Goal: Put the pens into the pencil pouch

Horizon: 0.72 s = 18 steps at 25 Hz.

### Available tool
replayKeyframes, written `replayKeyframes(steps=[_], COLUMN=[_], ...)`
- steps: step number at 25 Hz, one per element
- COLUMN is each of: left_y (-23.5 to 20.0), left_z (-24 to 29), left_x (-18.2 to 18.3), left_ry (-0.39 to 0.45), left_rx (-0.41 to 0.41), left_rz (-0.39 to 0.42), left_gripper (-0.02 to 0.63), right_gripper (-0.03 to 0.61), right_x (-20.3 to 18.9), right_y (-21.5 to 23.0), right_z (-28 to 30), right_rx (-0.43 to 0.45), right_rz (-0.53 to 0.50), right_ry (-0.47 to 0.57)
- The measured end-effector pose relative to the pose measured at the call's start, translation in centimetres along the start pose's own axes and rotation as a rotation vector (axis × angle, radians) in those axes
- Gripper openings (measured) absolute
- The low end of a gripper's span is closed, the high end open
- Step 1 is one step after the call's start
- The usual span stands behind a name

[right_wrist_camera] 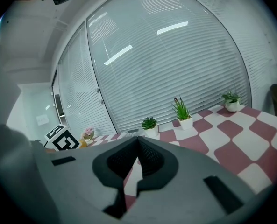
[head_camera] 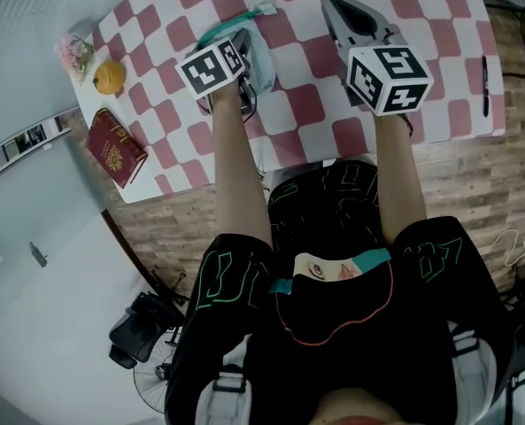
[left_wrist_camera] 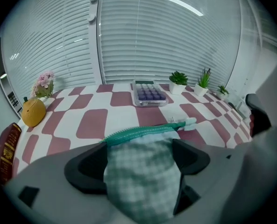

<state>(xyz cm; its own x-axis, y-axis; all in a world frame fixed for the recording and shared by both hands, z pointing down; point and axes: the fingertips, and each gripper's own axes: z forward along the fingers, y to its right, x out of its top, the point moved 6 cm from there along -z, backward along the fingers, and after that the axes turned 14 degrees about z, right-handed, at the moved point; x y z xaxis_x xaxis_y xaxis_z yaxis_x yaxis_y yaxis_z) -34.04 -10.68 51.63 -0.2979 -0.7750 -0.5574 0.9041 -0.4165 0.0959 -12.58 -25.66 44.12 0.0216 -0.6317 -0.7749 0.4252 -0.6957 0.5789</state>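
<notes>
The green-checked pencil pouch (head_camera: 262, 58) with a teal zipper (left_wrist_camera: 143, 132) lies on the red-and-white checked table (head_camera: 306, 104). My left gripper (head_camera: 244, 65) points steeply down over it. In the left gripper view the pouch (left_wrist_camera: 140, 181) fills the gap between the wide jaws of the left gripper (left_wrist_camera: 140, 160); I see no squeeze on the fabric. My right gripper (head_camera: 337, 7) hovers to the right of the pouch. Seen in its own view, the right gripper (right_wrist_camera: 138, 153) is shut and holds nothing. A black pen (head_camera: 484, 85) lies near the table's right edge.
A red book (head_camera: 116, 147), a yellow lemon-shaped figure (head_camera: 109, 76) and pink flowers (head_camera: 74, 51) sit at the table's left end. A clear box of purple items (left_wrist_camera: 149, 93) and small potted plants (left_wrist_camera: 178, 80) stand at the far side by the blinds.
</notes>
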Motion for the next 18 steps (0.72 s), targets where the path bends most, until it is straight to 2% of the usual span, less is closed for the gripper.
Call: replayKeyframes(steps=[5, 11, 15, 18], left_y=[-0.24, -0.20, -0.28, -0.95], left_z=[0.80, 0.88, 0.70, 0.25], left_x=[-0.11, -0.24, -0.24, -0.54], left_ry=[-0.015, -0.008, -0.030, -0.043], left_rx=[0.029, 0.023, -0.001, -0.017], left_rz=[0.015, 0.011, 0.002, -0.009], left_gripper=[0.449, 0.438, 0.386, 0.284], right_gripper=[-0.002, -0.002, -0.002, -0.002], right_x=[0.00, 0.03, 0.30, 0.54], right_y=[0.54, 0.89, 0.76, 0.70], right_z=[0.09, 0.13, -0.14, -0.61], right_rx=[-0.014, -0.017, -0.015, -0.014], right_rz=[0.012, 0.030, 0.032, 0.025], right_ry=[0.001, 0.010, 0.018, 0.023])
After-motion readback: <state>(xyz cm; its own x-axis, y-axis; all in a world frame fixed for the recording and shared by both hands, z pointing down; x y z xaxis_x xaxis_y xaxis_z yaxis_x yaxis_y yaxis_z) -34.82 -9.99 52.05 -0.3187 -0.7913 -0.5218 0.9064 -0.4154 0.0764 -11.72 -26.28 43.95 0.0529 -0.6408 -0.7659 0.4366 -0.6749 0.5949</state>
